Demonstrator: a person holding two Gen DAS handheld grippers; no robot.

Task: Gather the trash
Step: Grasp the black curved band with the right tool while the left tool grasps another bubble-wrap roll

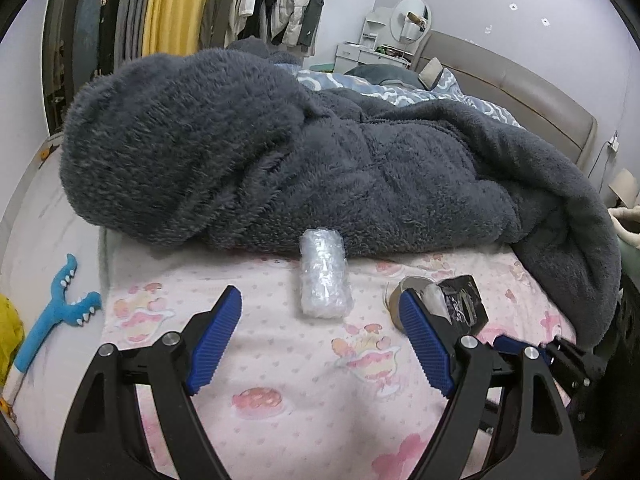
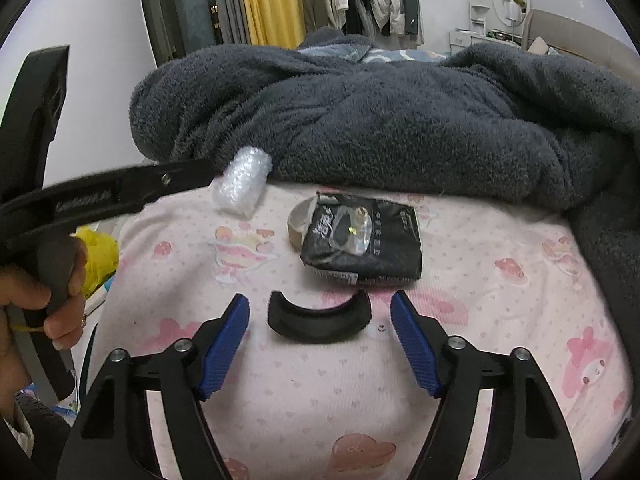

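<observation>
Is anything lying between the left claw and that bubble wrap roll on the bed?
Nothing visible does. The left claw is open, and the bubble wrap roll lies straight ahead on the pink bedsheet, with only bare sheet between them. The black packet and tape roll sit off to the right, beside one fingertip.

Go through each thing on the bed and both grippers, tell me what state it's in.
Left gripper: open, empty.
Right gripper: open, empty.
Bubble wrap roll: lying against the blanket.
Black packet: crumpled, torn open.
Tape roll: partly under the packet.
Grey blanket: bunched up.
</observation>
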